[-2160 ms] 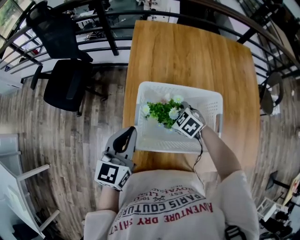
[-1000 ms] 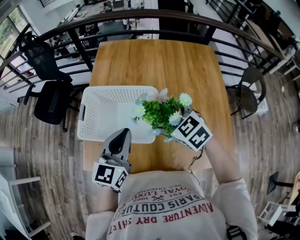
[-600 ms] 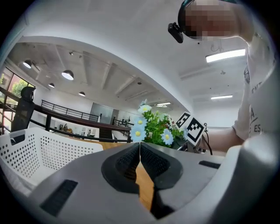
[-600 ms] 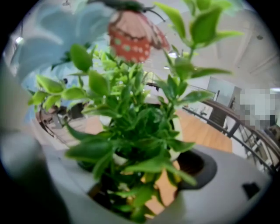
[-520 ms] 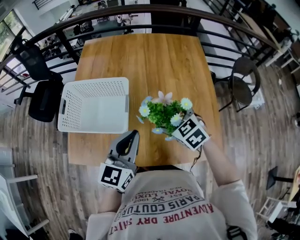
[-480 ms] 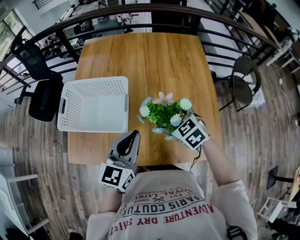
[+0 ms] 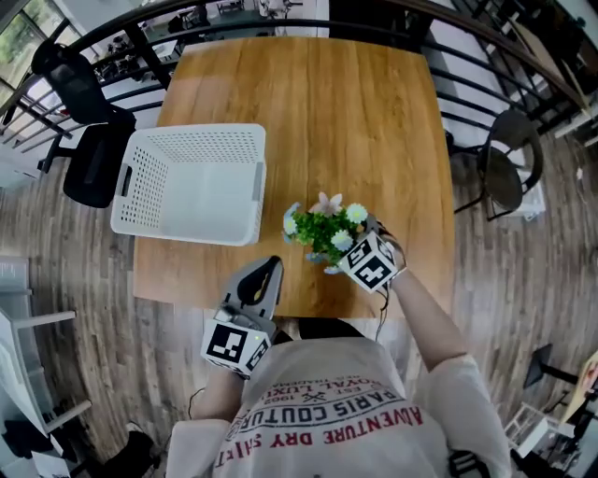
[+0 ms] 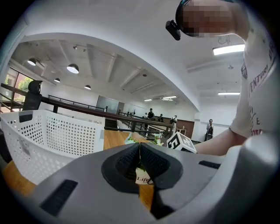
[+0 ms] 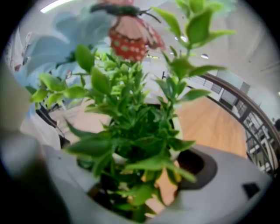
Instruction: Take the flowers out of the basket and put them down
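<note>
A bunch of artificial flowers (image 7: 322, 231), green leaves with white, pink and blue blooms, sits over the wooden table (image 7: 355, 121) near its front edge, to the right of the white perforated basket (image 7: 187, 182). My right gripper (image 7: 350, 250) is shut on the bunch's base; leaves (image 9: 135, 131) and a red butterfly ornament (image 9: 131, 39) fill the right gripper view. I cannot tell whether the bunch touches the table. My left gripper (image 7: 264, 274) hangs at the table's front edge, shut and holding nothing. The left gripper view shows the basket (image 8: 52, 135) to the left and the flowers (image 8: 144, 139) ahead.
The basket is empty and lies at the table's left side. A black office chair (image 7: 89, 159) stands left of the table, a round dark chair (image 7: 509, 173) to its right, and a dark railing (image 7: 439, 23) curves behind. Distant people (image 8: 151, 114) stand far back.
The flowers, inside the basket 2.2 s ago, have come up and out with my right gripper, moved right of the basket and dropped lower near the table's front. The left gripper stayed shut.
</note>
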Motion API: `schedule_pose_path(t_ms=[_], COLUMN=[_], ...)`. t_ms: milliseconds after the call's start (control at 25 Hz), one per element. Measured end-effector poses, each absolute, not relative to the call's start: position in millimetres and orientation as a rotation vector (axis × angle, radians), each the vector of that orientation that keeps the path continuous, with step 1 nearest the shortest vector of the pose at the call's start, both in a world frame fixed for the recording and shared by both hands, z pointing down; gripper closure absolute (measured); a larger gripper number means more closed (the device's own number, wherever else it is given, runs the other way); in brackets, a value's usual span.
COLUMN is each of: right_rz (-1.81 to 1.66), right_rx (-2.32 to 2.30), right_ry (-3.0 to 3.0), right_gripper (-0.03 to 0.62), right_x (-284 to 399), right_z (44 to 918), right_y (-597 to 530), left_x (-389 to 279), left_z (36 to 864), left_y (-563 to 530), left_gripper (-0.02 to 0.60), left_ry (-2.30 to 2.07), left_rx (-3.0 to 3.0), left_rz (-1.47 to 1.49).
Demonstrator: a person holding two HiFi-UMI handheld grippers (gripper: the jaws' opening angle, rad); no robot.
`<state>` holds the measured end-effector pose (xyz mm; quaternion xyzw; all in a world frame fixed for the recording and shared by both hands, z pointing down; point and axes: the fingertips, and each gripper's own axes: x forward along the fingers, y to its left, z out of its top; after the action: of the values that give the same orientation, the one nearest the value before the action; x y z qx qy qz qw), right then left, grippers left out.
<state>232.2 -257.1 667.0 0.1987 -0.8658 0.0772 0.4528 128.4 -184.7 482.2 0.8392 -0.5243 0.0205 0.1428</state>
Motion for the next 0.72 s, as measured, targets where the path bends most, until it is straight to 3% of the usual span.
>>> schedule_pose_path(t_ms=[720], right_rz=[0.172], right_rx=[0.426], right_ry=[-2.151], right_gripper=[0.12], right_x=[219], right_z=[728], right_y=[-254], left_x=[119], left_z=[520], left_y=[-181], left_gripper=[0.554], left_ry=[-1.483], left_rx=[2.357], left_rz=[0.19])
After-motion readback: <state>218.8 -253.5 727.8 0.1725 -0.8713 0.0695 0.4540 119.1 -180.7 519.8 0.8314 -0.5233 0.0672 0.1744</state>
